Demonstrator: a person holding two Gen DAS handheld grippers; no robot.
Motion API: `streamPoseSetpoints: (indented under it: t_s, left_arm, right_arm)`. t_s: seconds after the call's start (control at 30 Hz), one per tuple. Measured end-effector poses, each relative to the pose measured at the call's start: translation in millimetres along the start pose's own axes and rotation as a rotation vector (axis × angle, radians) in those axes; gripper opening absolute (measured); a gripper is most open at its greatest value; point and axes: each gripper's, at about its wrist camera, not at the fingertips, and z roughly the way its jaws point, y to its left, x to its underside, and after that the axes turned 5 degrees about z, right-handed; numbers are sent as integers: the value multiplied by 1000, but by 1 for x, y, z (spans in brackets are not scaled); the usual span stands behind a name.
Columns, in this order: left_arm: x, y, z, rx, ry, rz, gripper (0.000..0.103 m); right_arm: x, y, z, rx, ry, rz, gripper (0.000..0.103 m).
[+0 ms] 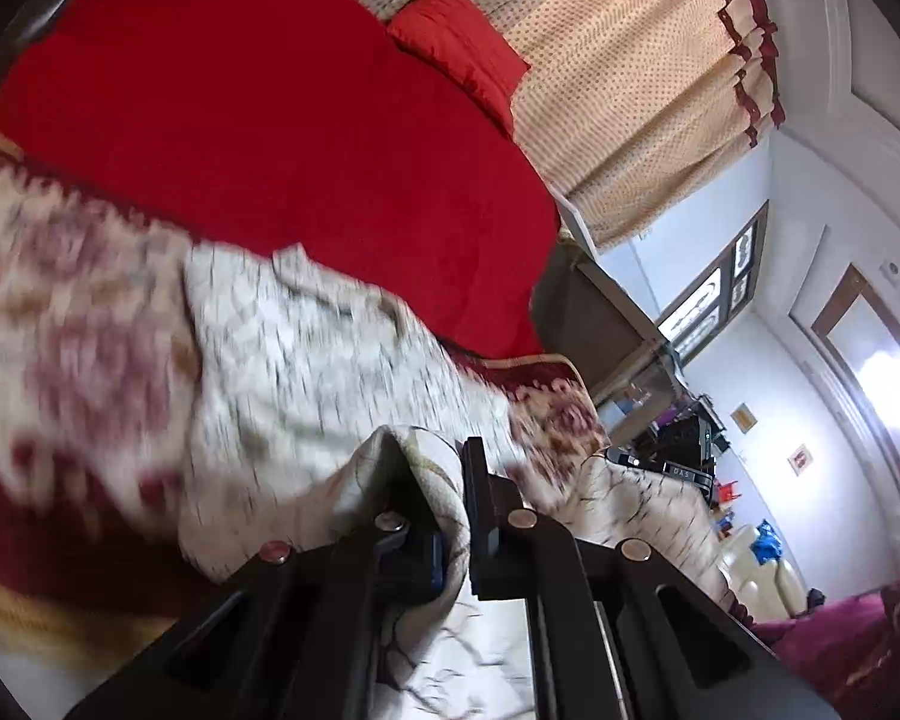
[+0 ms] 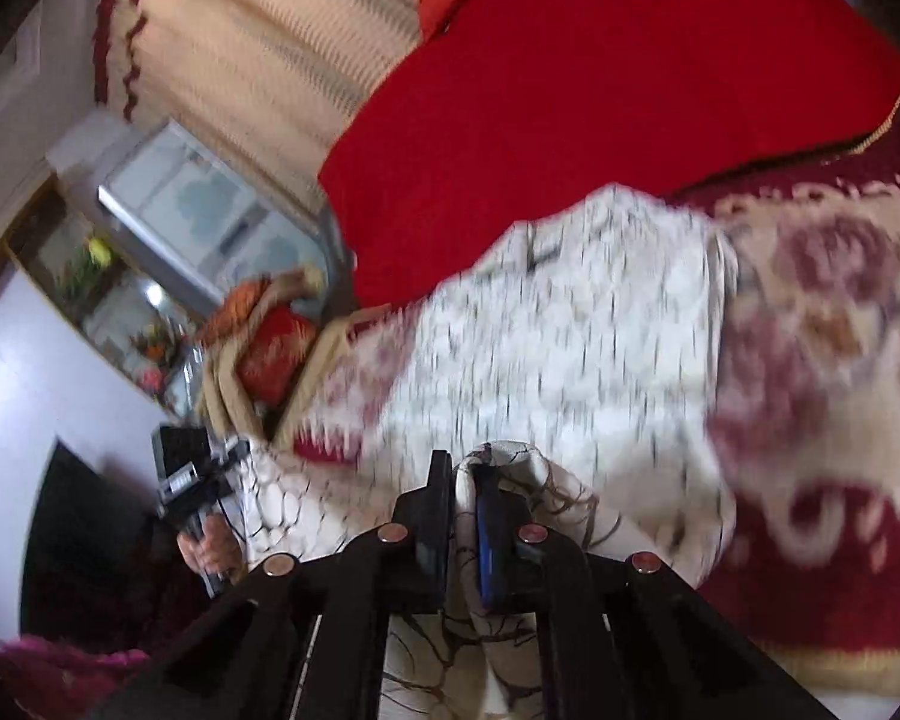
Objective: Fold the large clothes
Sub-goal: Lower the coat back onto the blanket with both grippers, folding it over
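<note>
1. Currently, left gripper (image 1: 435,468): jaws closed to a narrow gap, a bunched fold of the cream garment with dark vein print (image 1: 306,372) pinched between them. The cloth wraps over the left finger.
2. Right gripper (image 2: 463,468): same condition, jaws nearly together, clamped on another bunched edge of that garment (image 2: 570,348). In this view the left gripper appears low at left, held in the person's hand (image 2: 210,546).
3. Garment position: the held edge is raised at both grippers; the rest trails forward and lies on the floral maroon-and-cream blanket (image 1: 60,312), near the red bedspread (image 1: 270,108). Both views are motion-blurred, so exact edges are unclear.
4. Judged risks: grips hold thick bunches rather than clean corners, so cloth may slip out on one side and skew the fold. Uneven travel of the two grippers would leave a crooked crease. The far portion could drag and wrinkle against the blanket.
5. Surroundings: red pillow (image 1: 459,48) against dotted beige curtain (image 1: 630,72), well beyond the garment; mirror or glass-fronted cabinet (image 2: 180,228) off the bed's side. Nothing lies on the garment's landing area, as far as visible.
</note>
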Motion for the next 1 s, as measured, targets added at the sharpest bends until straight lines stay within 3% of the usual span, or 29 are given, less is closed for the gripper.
streamPoseSetpoints:
  t_s: [0.1,0.27,0.33,0.4,0.5,0.57,0.63,0.73,0.83,0.93,1.0]
  left_arm:
    - [-51,27,20,-35,-9,-19,5]
    - [-116,121,80,-168,49,-185,10]
    - [-119,167,115,-290,129,-303,14]
    - [-108,200,133,-369,158,-426,40]
    - [-86,220,125,-335,59,-544,49]
    - [-82,213,105,-299,-40,-547,59]
    - [-82,194,88,-316,-108,-501,70]
    - [-80,150,90,-314,-35,-370,73]
    - [-67,100,105,-287,31,-233,73]
    - [-42,57,130,-243,94,-151,74]
    - [-25,36,149,-274,124,-72,74]
  right_arm:
    - [-58,-22,7,-1,-97,79,7]
    - [-149,-99,30,24,-249,311,8]
    - [-172,-139,51,60,-267,435,12]
    - [-181,-184,67,112,-300,582,13]
    - [-167,-226,74,76,-331,741,34]
    - [-158,-223,68,79,-349,682,43]
    - [-153,-201,60,130,-345,578,55]
    - [-145,-161,54,145,-342,436,60]
    - [-145,-110,65,229,-279,257,70]
    - [-132,-76,84,289,-232,137,70]
    - [-125,-68,98,291,-202,84,69]
